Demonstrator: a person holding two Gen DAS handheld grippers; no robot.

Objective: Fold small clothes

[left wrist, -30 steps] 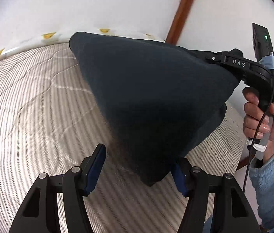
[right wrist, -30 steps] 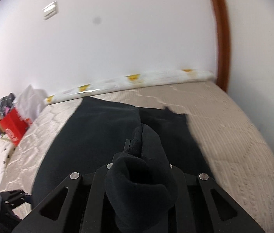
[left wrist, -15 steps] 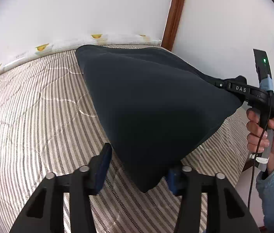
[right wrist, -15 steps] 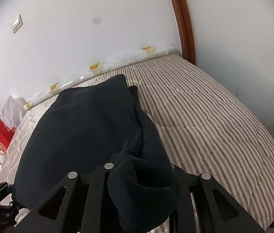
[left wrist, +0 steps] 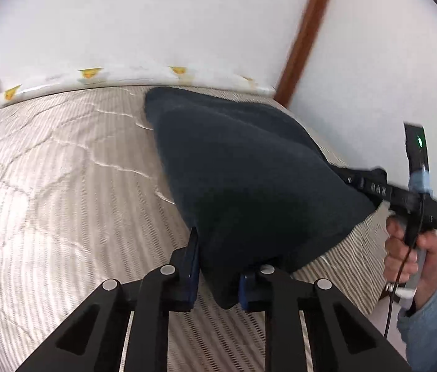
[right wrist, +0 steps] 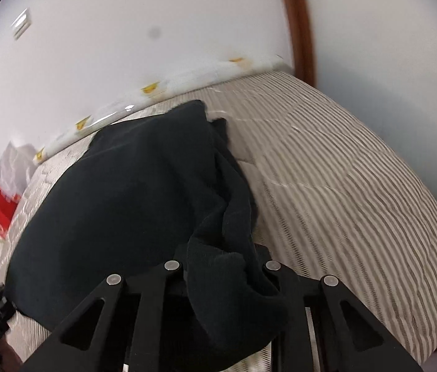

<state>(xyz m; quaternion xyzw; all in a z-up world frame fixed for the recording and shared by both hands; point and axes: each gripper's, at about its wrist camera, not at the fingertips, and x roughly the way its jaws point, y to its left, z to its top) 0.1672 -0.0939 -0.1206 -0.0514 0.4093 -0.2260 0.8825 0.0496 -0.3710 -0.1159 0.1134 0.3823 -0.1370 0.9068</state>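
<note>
1. Left hand-held gripper (left wrist: pixel 217 274): jaws closing, narrow now, with the near corner of the dark garment (left wrist: pixel 249 179) between the blue pads. The pads look to be pressing the cloth, so I read it as gripped.
2. Right hand-held gripper (right wrist: pixel 223 274): jaws closing a little, narrow, with a thick bunch of the same garment (right wrist: pixel 131 198) wadded between the fingers and spilling over them toward the camera. Held.
3. Right hand (left wrist: pixel 410 248) is visible from the left camera, off to the left gripper's right, gripping the handle; light blue sleeve (left wrist: pixel 432 322) below it.
4. Key relation: the near edge of the garment spans the two grippers, one corner each. From each gripper the cloth runs forward and away, long axis pointing toward the wall.
5. Near half is lifted off the bed (left wrist: pixel 63 204); the far end rests on the striped cover, close to the rolled white sheet (left wrist: pixel 94 77) at the wall.
6. Judgement: both hands are equally placed. Next move likely carries the near edge forward over the far end to fold it in half.
7. Risk: the right-side bunch is uneven, so the fold may land skewed.
</note>
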